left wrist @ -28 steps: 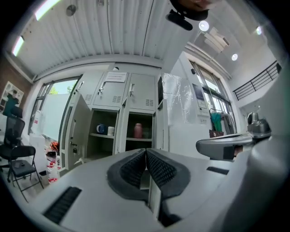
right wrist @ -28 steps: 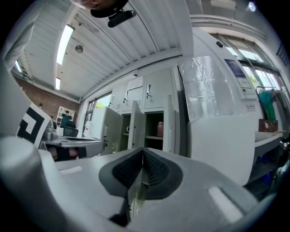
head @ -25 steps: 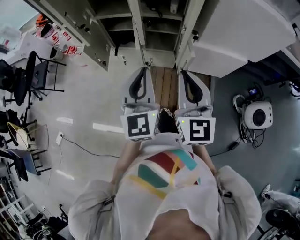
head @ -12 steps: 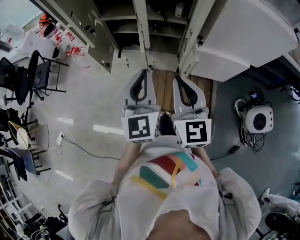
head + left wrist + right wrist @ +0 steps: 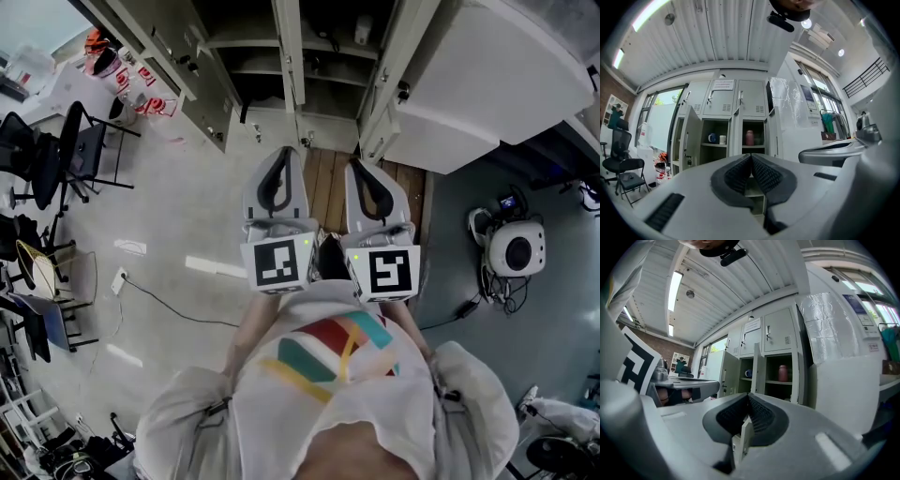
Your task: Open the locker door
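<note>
A row of grey lockers [image 5: 309, 56] stands ahead with its lower doors swung open. The left open door [image 5: 178, 75] angles out toward the room, and it also shows in the left gripper view as open door [image 5: 691, 140]. Inside sit mugs [image 5: 716, 138] and a pink bottle [image 5: 749, 137]; the pink bottle [image 5: 783, 373] shows in the right gripper view too. My left gripper [image 5: 285, 152] and right gripper [image 5: 357, 164] hang side by side before my chest, well short of the lockers. The left gripper [image 5: 751, 156] and right gripper [image 5: 748, 396] are both shut, with nothing held.
A large white cabinet [image 5: 487, 84] stands right of the lockers. Black chairs [image 5: 56, 150] and clutter fill the left side. A white round device [image 5: 516, 230] with cables lies on the floor at right. A cable [image 5: 178, 295] runs across the floor at left.
The lockers and both grippers sit slightly lower in the head view than before. The grippers stay shut and side by side; the right one has drifted a little left.
</note>
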Action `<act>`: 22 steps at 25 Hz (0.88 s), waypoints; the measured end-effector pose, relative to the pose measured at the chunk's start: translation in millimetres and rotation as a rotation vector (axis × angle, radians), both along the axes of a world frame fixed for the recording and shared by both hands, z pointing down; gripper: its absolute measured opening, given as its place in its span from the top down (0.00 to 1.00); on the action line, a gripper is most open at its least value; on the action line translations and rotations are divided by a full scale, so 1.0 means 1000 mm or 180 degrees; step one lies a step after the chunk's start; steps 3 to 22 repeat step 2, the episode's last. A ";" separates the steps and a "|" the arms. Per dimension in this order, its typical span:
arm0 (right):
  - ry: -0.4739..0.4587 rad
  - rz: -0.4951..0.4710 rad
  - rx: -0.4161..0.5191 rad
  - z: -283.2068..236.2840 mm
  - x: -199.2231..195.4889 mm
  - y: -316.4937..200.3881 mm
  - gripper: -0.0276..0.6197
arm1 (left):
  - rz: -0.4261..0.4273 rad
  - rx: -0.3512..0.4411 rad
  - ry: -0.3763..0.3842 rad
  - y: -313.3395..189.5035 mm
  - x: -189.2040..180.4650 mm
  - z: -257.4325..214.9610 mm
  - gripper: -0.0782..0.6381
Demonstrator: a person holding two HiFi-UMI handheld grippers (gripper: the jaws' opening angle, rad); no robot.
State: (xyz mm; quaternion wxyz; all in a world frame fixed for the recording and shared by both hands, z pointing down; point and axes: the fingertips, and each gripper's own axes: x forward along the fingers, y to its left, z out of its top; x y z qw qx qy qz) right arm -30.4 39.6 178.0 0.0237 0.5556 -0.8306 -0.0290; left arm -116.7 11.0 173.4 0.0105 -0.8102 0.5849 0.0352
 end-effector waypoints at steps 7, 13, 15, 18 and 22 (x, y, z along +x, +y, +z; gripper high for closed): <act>0.0006 -0.0008 -0.0013 0.003 -0.001 0.004 0.95 | -0.0005 -0.0028 0.0001 0.004 -0.001 0.002 0.87; 0.0006 -0.0008 -0.0013 0.003 -0.001 0.004 0.95 | -0.0005 -0.0028 0.0001 0.004 -0.001 0.002 0.87; 0.0006 -0.0008 -0.0013 0.003 -0.001 0.004 0.95 | -0.0005 -0.0028 0.0001 0.004 -0.001 0.002 0.87; 0.0006 -0.0008 -0.0013 0.003 -0.001 0.004 0.95 | -0.0005 -0.0028 0.0001 0.004 -0.001 0.002 0.87; 0.0006 -0.0008 -0.0013 0.003 -0.001 0.004 0.95 | -0.0005 -0.0028 0.0001 0.004 -0.001 0.002 0.87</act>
